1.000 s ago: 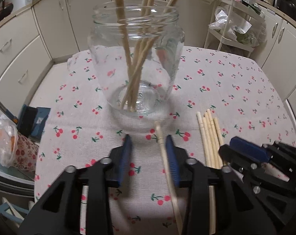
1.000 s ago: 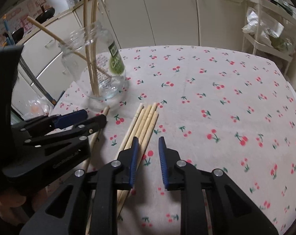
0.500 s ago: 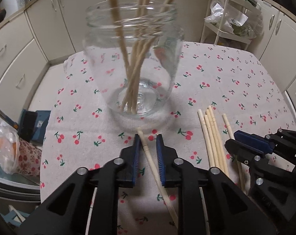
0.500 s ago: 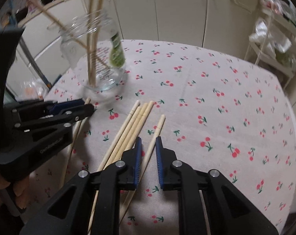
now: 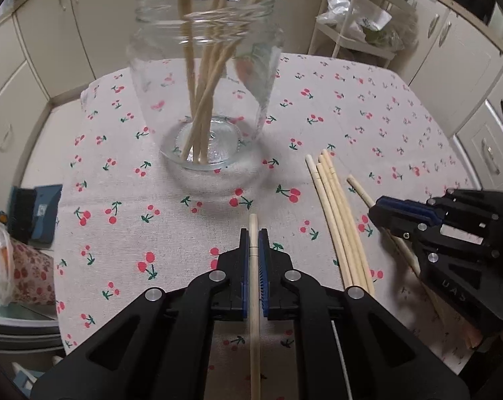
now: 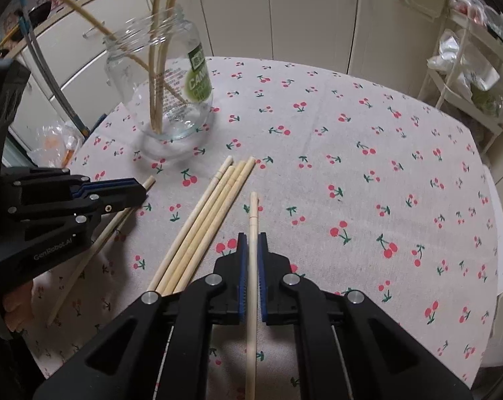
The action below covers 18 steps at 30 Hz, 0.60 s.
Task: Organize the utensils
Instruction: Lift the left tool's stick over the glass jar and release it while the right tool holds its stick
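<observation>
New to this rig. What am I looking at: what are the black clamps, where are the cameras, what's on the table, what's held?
No robot: a person holds two handheld clamp grippers, each carrying a fisheye camera that looks along its fingers. The left gripper is shut on one chopstick; its jaws have just closed. The right gripper likewise just closed on another chopstick. On the cherry-print tablecloth stand a glass jar holding chopsticks and four loose chopsticks lying together.

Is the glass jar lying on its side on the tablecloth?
No: the glass jar stands upright on the cherry-print tablecloth, open mouth up, with chopsticks leaning inside it.
</observation>
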Motion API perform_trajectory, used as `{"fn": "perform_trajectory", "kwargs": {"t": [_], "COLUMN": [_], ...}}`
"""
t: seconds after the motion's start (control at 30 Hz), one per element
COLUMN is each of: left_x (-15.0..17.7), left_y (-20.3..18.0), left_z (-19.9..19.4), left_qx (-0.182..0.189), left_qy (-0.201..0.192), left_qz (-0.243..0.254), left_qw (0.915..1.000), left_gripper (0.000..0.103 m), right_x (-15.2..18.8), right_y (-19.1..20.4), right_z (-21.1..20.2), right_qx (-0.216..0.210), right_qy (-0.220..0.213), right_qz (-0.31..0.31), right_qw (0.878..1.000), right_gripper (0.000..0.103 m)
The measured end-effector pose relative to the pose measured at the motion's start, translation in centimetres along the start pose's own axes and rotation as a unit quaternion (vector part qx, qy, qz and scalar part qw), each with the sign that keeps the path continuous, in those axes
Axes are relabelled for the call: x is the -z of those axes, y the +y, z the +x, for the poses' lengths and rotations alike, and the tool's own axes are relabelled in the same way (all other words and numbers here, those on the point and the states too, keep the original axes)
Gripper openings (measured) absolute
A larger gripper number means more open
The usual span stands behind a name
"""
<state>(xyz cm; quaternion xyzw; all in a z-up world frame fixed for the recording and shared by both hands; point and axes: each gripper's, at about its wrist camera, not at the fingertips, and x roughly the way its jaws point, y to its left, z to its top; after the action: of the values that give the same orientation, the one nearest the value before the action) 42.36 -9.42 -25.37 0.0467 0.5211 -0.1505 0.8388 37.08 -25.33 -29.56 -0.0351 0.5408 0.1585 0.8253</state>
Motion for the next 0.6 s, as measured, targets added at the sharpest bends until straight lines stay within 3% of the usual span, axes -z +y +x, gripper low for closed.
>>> {"fn": "perform_trajectory", "kwargs": {"t": [0.2, 0.3, 0.4, 0.47, 0.6], "left_x": [0.3, 0.5, 0.8, 0.6, -1.0], "left_y": [-1.2, 0.3, 2.8, 4.9, 8.4], "left_z": [-0.1, -1.7, -5.8, -9.5, -15.2], "left_qx": [-0.031, -0.014, 0.015, 0.039, 0.053], "left_qy": [-0.006, -0.025, -0.097, -0.17, -0.297], "left_qz": [0.029, -0.001, -0.045, -0.074, -0.12], "left_qw": [0.9991, 0.9996, 0.9942, 0.9819, 0.9458], "left_gripper": [0.005, 0.005, 0.005, 0.005, 0.005], "right_x": [0.4, 0.9, 1.7, 2.1, 2.2], "right_y": [0.7, -0.8, -2.4, -3.5, -4.5], "right_z": [-0.1, -1.2, -3.8, -5.3, -8.2], "right_qx": [0.011, -0.05, -0.115, -0.142, -0.164], "right_qy": [-0.015, -0.04, -0.109, -0.152, -0.231], "right_qz": [-0.012, 0.054, 0.119, 0.156, 0.208], "right_qw": [1.0, 0.996, 0.98, 0.966, 0.936], "right_gripper": [0.006, 0.006, 0.006, 0.006, 0.006]}}
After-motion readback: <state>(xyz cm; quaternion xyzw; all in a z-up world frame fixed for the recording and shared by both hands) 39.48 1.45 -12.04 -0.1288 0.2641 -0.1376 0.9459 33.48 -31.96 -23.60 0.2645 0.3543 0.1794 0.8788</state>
